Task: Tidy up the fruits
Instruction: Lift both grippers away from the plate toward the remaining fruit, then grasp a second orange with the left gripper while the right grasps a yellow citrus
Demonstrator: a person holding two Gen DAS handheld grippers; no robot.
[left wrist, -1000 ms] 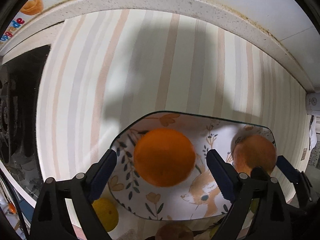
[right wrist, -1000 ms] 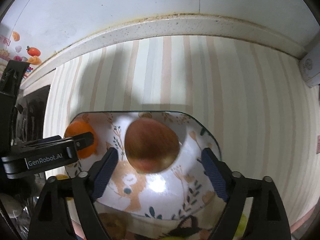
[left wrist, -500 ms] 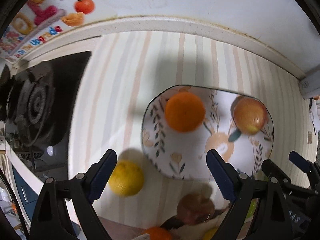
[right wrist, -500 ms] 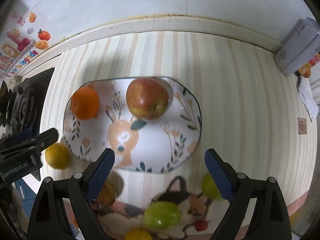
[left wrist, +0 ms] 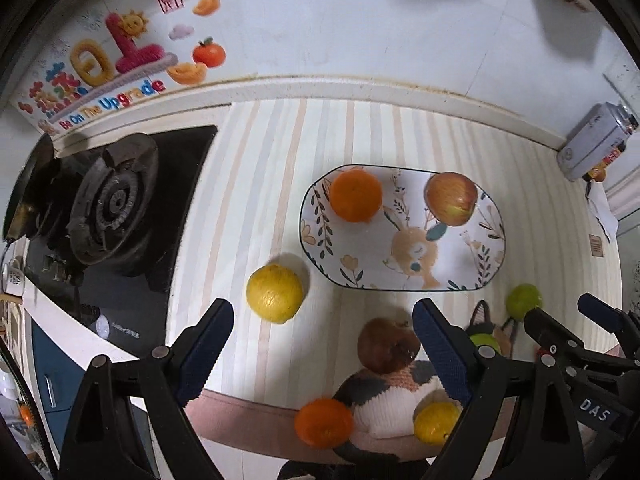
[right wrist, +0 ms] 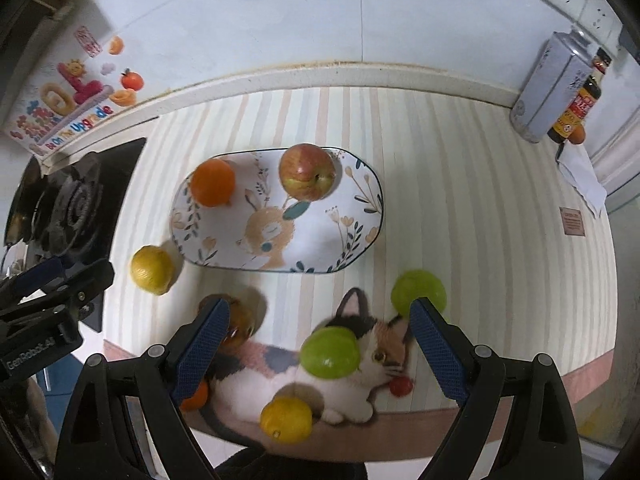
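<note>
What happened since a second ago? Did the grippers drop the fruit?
Both grippers pulled up and back from the plate, so more of the counter shows. The left gripper and right gripper are open and empty, as they were. The orange and apple stayed on the plate where they were.

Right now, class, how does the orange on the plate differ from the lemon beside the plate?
The orange is deep orange; the lemon is yellow. The orange lies on the plate, near its left end; the lemon lies off it, on the striped mat, close to the plate's rim. The orange looks round; the lemon tapers to a small nub. Both are whole, unpeeled citrus, and neither is held.
</note>
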